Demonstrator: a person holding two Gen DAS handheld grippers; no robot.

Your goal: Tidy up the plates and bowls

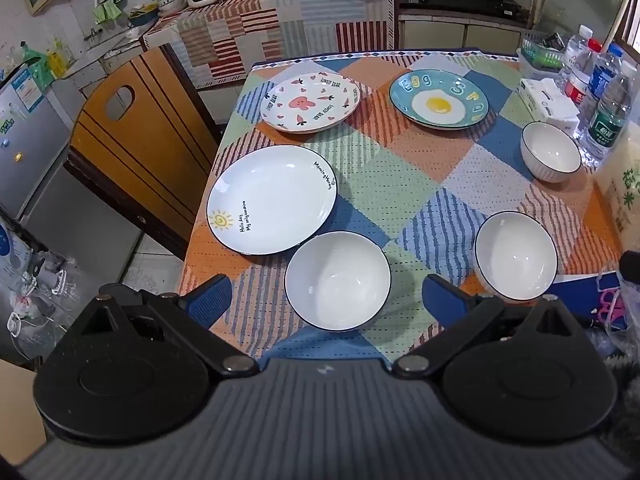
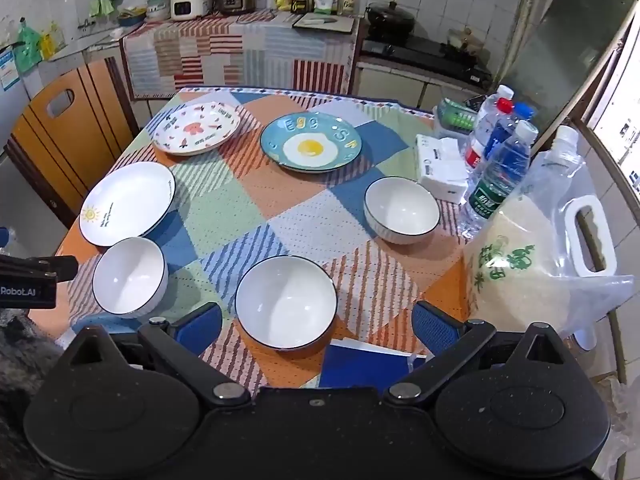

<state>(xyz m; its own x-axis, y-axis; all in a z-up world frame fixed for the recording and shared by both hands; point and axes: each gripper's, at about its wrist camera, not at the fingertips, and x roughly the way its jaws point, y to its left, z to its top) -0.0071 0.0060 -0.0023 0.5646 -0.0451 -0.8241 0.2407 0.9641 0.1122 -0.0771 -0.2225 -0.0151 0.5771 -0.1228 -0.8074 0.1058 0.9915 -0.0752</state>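
Items on the surface [image 2: 304, 208], covered by a patchwork cloth; places given from the egg plate [image 2: 311, 142], a blue plate with a fried-egg print lying toward the far edge. Pink-patterned plate [image 2: 197, 129]: just beside the egg plate on its left, apart from it. Sun plate [image 2: 128, 203], white with a dark rim and a small sun drawing: nearer the camera and well left of the egg plate, at the surface's left edge. Bowl by the sun plate [image 2: 130, 276]: white, upright, empty, touching or almost touching that plate's near rim. Middle bowl [image 2: 286, 308]: white, upright, empty, straight toward the camera from the egg plate, near the front edge. Ribbed bowl [image 2: 401, 210]: white, upright, empty, near the egg plate on its right and a little closer to the camera. Tissue pack [image 2: 440, 168]: right of the egg plate, just behind the ribbed bowl. Water bottles [image 2: 500, 160]: further right, upright, clustered. Rice bag [image 2: 532, 256]: at the right edge. Left claw [image 1: 326, 300]: spread wide, holding nothing, hovering over the bowl by the sun plate without touching. Right claw [image 2: 316, 326]: spread wide, holding nothing, above the middle bowl.
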